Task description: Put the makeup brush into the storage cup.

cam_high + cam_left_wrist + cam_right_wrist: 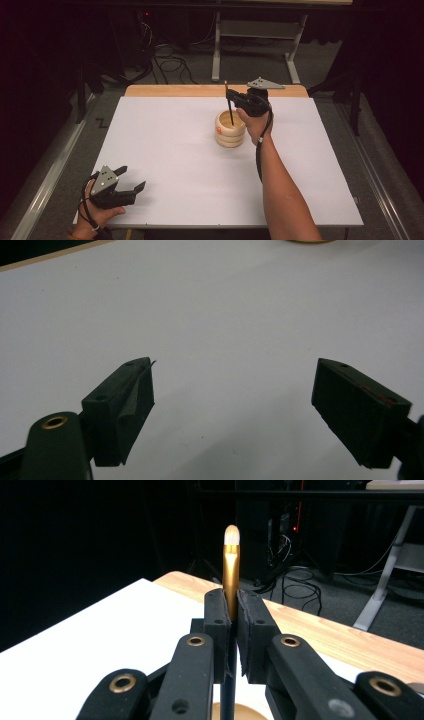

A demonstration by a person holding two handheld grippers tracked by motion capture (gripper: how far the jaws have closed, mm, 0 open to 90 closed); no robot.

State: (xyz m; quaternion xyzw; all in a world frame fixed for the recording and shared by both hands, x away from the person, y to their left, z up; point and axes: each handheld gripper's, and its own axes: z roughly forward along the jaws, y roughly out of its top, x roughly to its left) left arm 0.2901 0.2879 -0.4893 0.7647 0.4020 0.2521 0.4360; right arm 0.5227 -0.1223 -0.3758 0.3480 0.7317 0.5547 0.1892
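Jaws of our right gripper (231, 95) clamp the brush (231, 560) upright over the wooden cup (230, 129), centre frame. Our left gripper (131, 178), jaws apart, idles at lower left. Tilted, the handle could catch the rim and tip it.

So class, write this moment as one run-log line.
right hand-held gripper: shut on gold-ferruled black paintbrush, upright | brush handle: inside round pale wooden cup | left hand-held gripper: open, idle
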